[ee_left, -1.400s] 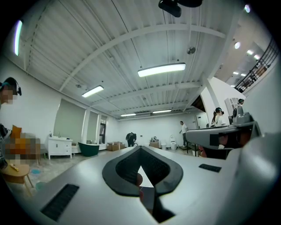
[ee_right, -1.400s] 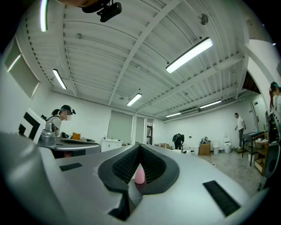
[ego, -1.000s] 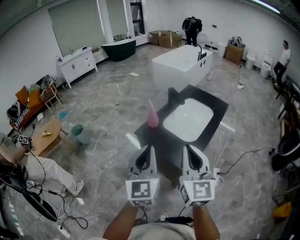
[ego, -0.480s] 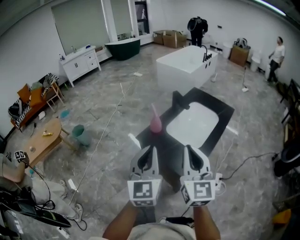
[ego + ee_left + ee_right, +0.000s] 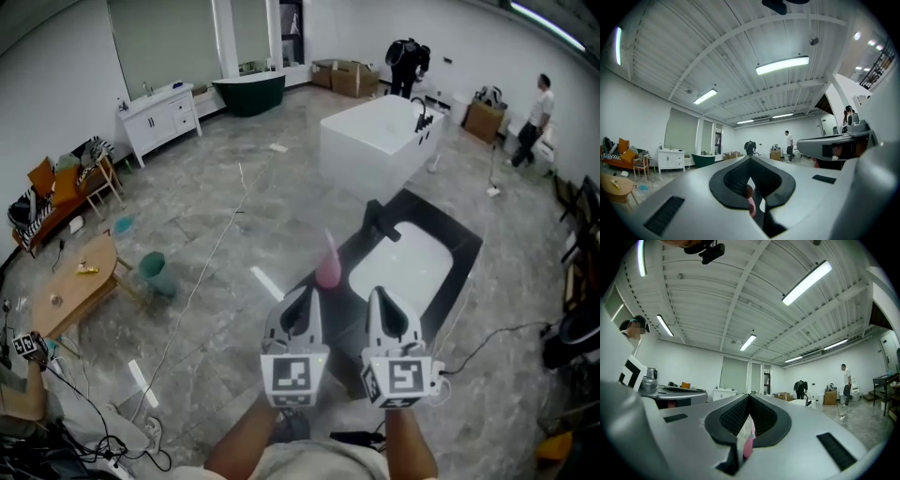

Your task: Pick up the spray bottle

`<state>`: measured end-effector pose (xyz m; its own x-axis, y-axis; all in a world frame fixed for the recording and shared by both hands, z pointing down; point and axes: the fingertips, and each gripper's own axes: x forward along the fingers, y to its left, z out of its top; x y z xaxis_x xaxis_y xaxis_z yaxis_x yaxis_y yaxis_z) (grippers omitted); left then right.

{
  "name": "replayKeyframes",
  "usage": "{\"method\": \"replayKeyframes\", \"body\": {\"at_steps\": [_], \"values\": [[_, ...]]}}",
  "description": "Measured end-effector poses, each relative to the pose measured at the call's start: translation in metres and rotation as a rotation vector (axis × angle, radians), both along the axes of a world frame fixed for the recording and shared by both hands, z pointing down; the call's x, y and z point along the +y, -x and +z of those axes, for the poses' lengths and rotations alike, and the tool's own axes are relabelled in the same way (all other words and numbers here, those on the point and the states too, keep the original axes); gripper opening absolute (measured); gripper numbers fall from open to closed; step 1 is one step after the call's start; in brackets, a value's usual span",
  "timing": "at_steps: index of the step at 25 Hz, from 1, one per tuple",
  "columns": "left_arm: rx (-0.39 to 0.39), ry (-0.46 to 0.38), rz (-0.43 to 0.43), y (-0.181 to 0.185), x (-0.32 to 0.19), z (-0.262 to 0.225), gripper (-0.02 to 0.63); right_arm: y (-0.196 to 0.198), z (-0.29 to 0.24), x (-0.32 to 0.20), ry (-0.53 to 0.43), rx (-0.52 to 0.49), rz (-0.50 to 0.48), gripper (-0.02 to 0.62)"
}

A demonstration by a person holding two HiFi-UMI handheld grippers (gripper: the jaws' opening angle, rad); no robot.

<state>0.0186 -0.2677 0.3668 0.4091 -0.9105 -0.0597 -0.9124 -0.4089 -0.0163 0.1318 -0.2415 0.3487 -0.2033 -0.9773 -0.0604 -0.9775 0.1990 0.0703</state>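
The pink spray bottle (image 5: 328, 266) stands upright on the left edge of a black countertop (image 5: 457, 272) that holds a white sink basin (image 5: 401, 268). My left gripper (image 5: 302, 300) is shut and level, its tips just short of the bottle and slightly left of it. My right gripper (image 5: 381, 300) is shut beside it, aimed at the basin. In the left gripper view the bottle (image 5: 751, 206) shows pink through the gap under the closed jaws of the left gripper (image 5: 750, 158). The right gripper view shows the bottle (image 5: 747, 446) the same way below the right gripper (image 5: 750, 396).
A black faucet (image 5: 375, 217) rises behind the basin. A white bathtub (image 5: 380, 141) stands beyond it. A wooden table (image 5: 80, 286) and teal bucket (image 5: 153, 270) are at left, with cables across the floor. Two people (image 5: 408, 58) (image 5: 534, 111) stand at the far wall.
Both grippers have advanced side by side toward the counter, still shut. The bottle and sink now sit closer. The seated person at the lower left has slid almost out of the head view.
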Motion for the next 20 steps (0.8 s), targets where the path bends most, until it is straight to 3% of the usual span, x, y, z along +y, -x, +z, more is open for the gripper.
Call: {"method": "replayKeyframes", "body": {"at_steps": [10,20], "values": [[-0.016,-0.010,0.047,0.032,-0.076,0.000,0.002,0.037,-0.001,-0.072,-0.006,0.019,0.041,0.006],[0.026,0.014,0.064,0.027,-0.125,0.010,0.002,0.030,0.016,-0.121,0.026,0.032,0.061,0.006]]}}
